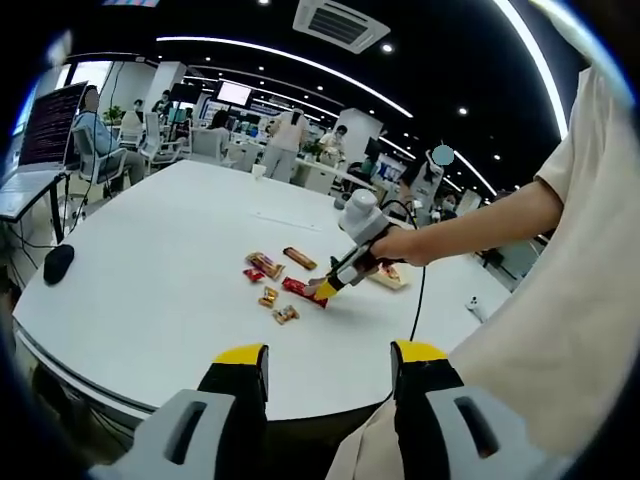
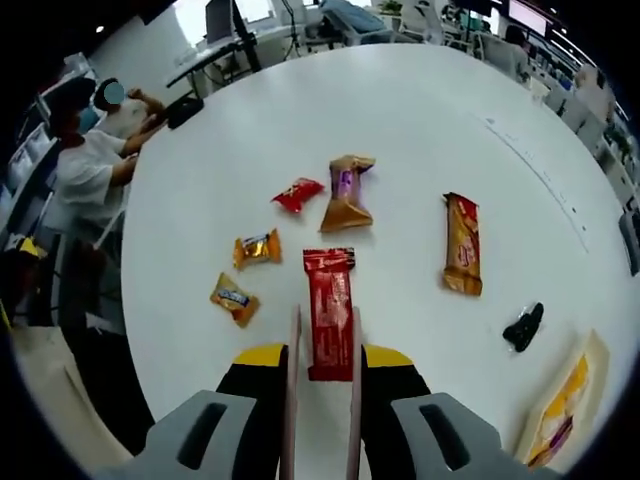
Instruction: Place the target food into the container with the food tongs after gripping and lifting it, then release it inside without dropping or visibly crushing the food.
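Here the red snack bar [image 2: 329, 312] lies flat on the white table [image 2: 420, 120], its long axis running straight ahead along the right gripper [image 2: 322, 360]. That gripper clasps a pair of food tongs [image 2: 354, 400], whose two blades flank the bar's near end, slightly apart, not visibly pinching it. The left gripper [image 1: 330, 362] hangs spread and empty, well back from the snacks, so the right is far nearer. Around the bar sit small orange candies [image 2: 256, 247], a purple-and-tan packet [image 2: 347, 193] and an orange bar [image 2: 462, 243].
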Demonstrator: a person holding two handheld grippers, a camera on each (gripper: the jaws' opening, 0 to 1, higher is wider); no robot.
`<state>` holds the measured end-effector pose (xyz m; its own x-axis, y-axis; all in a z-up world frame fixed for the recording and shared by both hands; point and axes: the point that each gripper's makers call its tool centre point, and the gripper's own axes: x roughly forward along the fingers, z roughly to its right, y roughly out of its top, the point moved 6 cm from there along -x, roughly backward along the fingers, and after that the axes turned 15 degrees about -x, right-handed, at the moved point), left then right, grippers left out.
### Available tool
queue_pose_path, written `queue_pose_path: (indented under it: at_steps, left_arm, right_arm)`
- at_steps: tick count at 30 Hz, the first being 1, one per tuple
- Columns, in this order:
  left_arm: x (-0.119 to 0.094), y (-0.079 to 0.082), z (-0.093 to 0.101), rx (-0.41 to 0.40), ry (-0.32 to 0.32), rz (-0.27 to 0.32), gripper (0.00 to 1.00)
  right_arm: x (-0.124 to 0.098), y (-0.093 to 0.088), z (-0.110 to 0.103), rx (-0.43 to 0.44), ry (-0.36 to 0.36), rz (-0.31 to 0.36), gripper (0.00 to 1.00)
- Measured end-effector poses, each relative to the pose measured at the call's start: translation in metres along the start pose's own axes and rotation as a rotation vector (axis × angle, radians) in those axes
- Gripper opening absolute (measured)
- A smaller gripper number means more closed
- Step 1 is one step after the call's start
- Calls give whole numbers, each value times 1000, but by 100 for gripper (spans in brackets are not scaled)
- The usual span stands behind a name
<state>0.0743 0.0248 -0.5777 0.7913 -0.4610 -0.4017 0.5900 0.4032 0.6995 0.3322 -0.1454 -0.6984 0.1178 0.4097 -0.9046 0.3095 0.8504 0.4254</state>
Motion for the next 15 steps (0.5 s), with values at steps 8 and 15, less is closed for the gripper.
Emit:
queue_pose_path:
  at_steps: [8, 15]
  left_arm:
    - [0, -1, -1, -4, 1, -5, 49]
    - [-1, -1, -1, -5, 4, -6, 49]
  right_arm:
    - [3, -2, 1, -2, 1, -9, 27]
    - [7, -4, 3, -1, 7, -17, 27]
